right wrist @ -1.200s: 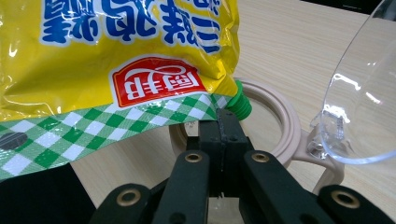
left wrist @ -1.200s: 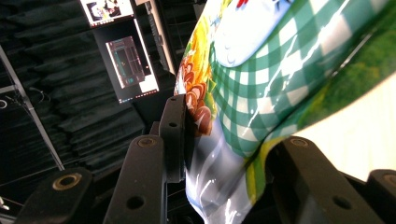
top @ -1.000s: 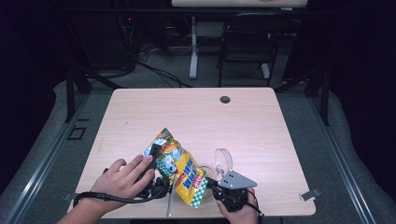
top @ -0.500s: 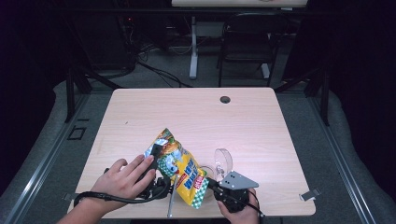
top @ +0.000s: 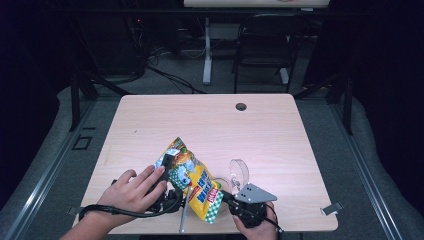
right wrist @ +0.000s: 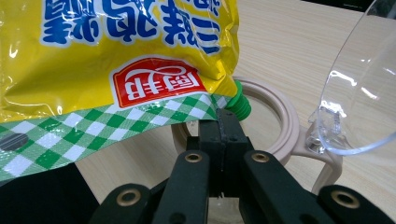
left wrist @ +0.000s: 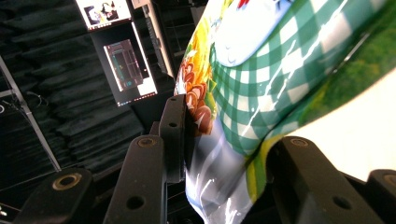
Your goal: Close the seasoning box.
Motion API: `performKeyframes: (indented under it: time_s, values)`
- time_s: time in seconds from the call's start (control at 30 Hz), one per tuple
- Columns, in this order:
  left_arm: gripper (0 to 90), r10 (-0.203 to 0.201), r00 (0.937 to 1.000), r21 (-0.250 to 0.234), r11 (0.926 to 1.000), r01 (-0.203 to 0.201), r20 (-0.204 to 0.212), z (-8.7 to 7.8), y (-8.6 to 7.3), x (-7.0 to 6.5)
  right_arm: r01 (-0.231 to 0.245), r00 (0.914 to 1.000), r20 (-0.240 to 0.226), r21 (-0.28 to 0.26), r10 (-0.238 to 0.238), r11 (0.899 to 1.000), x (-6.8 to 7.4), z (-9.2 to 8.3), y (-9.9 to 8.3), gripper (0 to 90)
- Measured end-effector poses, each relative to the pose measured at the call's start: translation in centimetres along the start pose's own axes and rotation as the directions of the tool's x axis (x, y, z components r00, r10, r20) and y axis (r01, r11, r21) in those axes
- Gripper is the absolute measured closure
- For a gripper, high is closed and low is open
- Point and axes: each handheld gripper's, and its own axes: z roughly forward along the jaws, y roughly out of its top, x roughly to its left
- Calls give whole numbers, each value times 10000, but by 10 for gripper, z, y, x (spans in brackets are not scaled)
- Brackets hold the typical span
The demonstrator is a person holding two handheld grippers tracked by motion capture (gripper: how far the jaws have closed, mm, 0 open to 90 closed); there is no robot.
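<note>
- At the near edge of the tabletop (top: 210,120) we hold a yellow snack bag (top: 192,177) tilted above a jar (right wrist: 280,126) with a beige rim and a clear flip lid (top: 239,172).
- Left gripper (left wrist: 224,154): jaws part-closed, clamping the bag's upper body.
- Right gripper (right wrist: 223,126): jaws fully together, pinching the bag's lower corner by the green spout (right wrist: 239,105).
- Step in hand, as we judge it: pouring. We should keep the spout centred over the rim, tip the bag slowly, and leave the lid swung clear.
</note>
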Motion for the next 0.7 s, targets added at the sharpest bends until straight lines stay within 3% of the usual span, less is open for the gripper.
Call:
performKeyframes:
  time_s: [0.7]
  values:
    - [652, 165, 9999, 0, 9999, -165, -5, -1, 0, 3, -20, 9999, -102, 18, 20, 10000, 1, 0, 0, 900]
